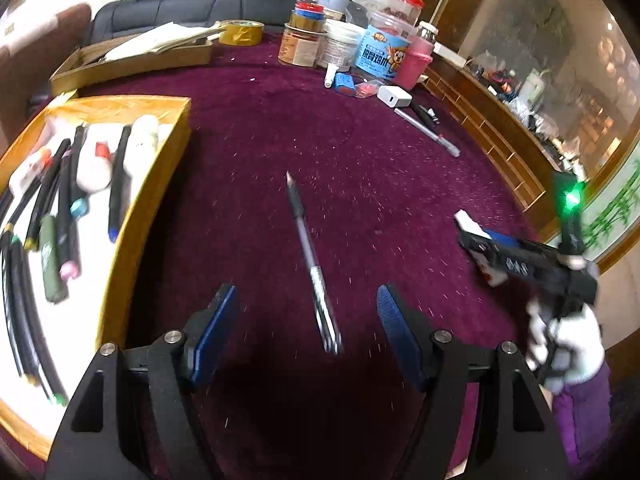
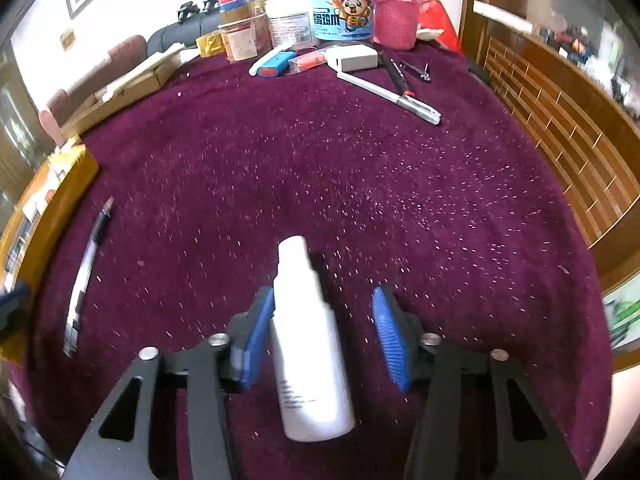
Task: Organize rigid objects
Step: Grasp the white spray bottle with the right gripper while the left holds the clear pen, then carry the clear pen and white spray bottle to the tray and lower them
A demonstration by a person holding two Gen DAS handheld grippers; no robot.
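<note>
Purple cloth [image 2: 360, 184] covers the table. Left gripper [image 1: 306, 312] wide apart, holding nothing, over a pen [image 1: 310, 256] lying on the cloth beside the wooden tray [image 1: 160, 168] of markers. Right gripper [image 2: 322, 320] partly open around a white bottle [image 2: 308, 340]; only the left pad touches it.

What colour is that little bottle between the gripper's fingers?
White: the bottle is plain white with faint small print, best seen in the right wrist view.
</note>
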